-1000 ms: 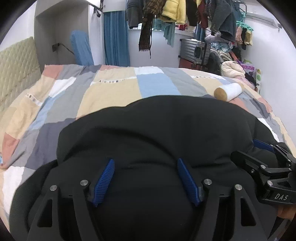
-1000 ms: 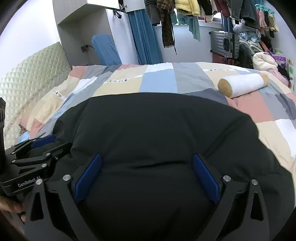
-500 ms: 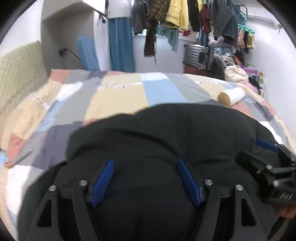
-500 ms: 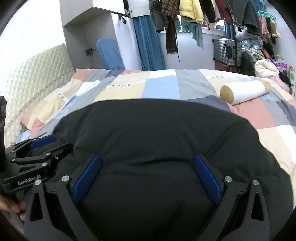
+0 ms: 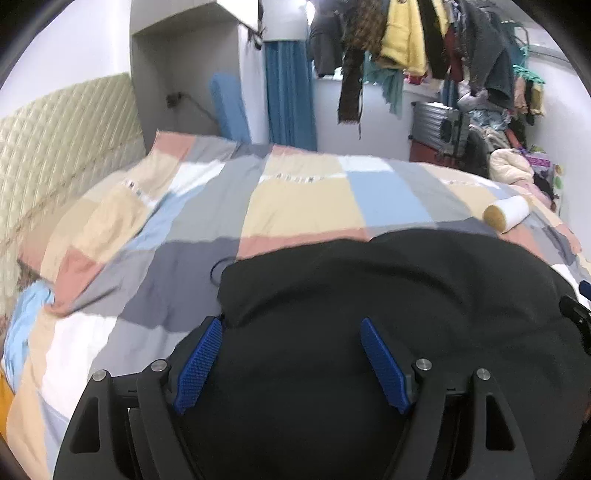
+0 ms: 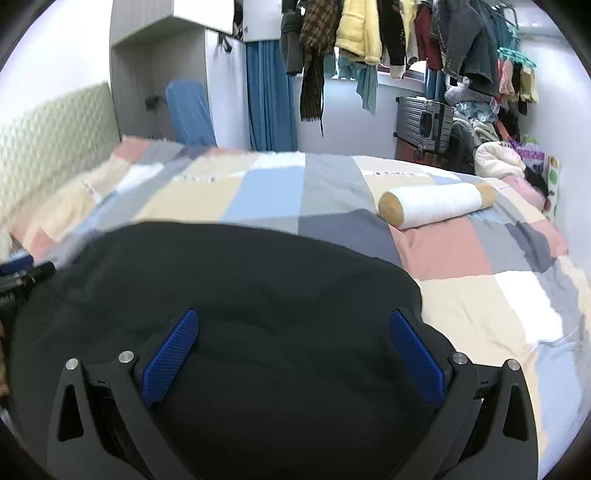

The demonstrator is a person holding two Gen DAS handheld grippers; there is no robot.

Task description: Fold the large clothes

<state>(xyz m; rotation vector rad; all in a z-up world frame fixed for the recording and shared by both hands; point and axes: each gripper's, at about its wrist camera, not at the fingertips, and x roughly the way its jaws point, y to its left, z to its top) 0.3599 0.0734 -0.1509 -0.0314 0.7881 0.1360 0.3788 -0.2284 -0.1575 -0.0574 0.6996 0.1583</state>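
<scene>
A large black garment point(image 5: 388, 295) lies in a puffy heap on the patchwork bedspread point(image 5: 295, 199); it also fills the near part of the right wrist view point(image 6: 240, 295). My left gripper point(image 5: 291, 354) is open over the garment's left part, its blue pads apart with cloth between and below them. My right gripper point(image 6: 291, 354) is open over the garment's right part, its right finger near the cloth's right edge. Each gripper's tip shows at the edge of the other's view.
A white roll with tan ends point(image 6: 436, 205) lies on the bed beyond the garment to the right. A quilted headboard point(image 5: 55, 147) is at the left. Hanging clothes point(image 6: 369, 33), a grey suitcase point(image 6: 424, 122) and a clothes pile point(image 6: 498, 158) line the far wall.
Both views have lifted and swung left. More bedspread shows beside the garment. The garment's left edge now lies near my left gripper's left pad. Both grippers stay open.
</scene>
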